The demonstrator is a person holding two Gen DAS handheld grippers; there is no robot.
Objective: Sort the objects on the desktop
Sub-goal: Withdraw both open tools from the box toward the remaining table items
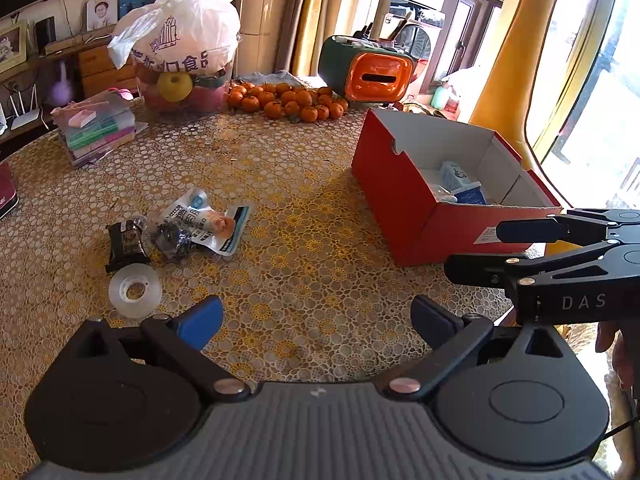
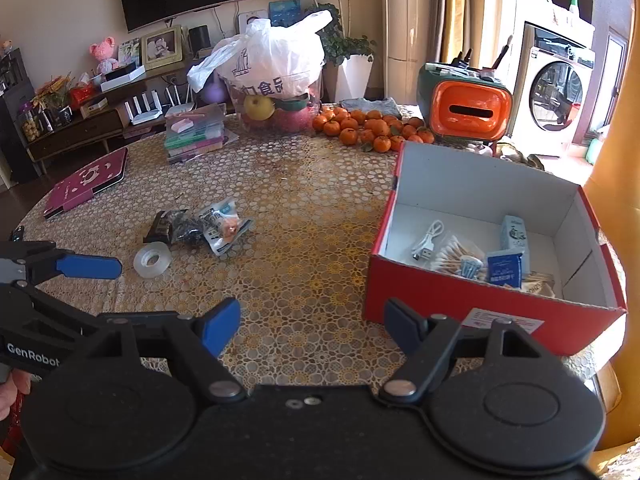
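On the patterned table (image 2: 304,280), both grippers are hovering with nothing in them. Left gripper (image 1: 316,320) is standing wide apart over bare tablecloth; right gripper (image 2: 312,326) is also spread, empty, just beside the near-left corner of the red box (image 2: 480,312).

Box is already holding a white cable (image 2: 426,242), a pack of cotton swabs (image 2: 454,256) and a blue-and-white carton (image 2: 514,234), plus a small blue pack (image 2: 504,268).

Still waiting to be sorted, well left of the box and all bunched together:
- clear tape roll (image 1: 135,290), lying flat, nearest the left gripper
- dark wrapped snack (image 1: 127,245), touching a crinkled dark packet (image 1: 174,238)
- white-blue sachet (image 1: 214,224), partly over the dark packet

Handling guess: tape roll is looking light, rigid and slick, so I'd be pinching across the ring wall, one finger through the hole, rather than squeezing the outer rim where it could be popping out. Packets look light and soft; foil is likely crumpling and sliding, so going for the sealed edge or the thick middle, and separating them first so one grab isn't dragging its neighbour.

Left side is looking the better placed for the tape.
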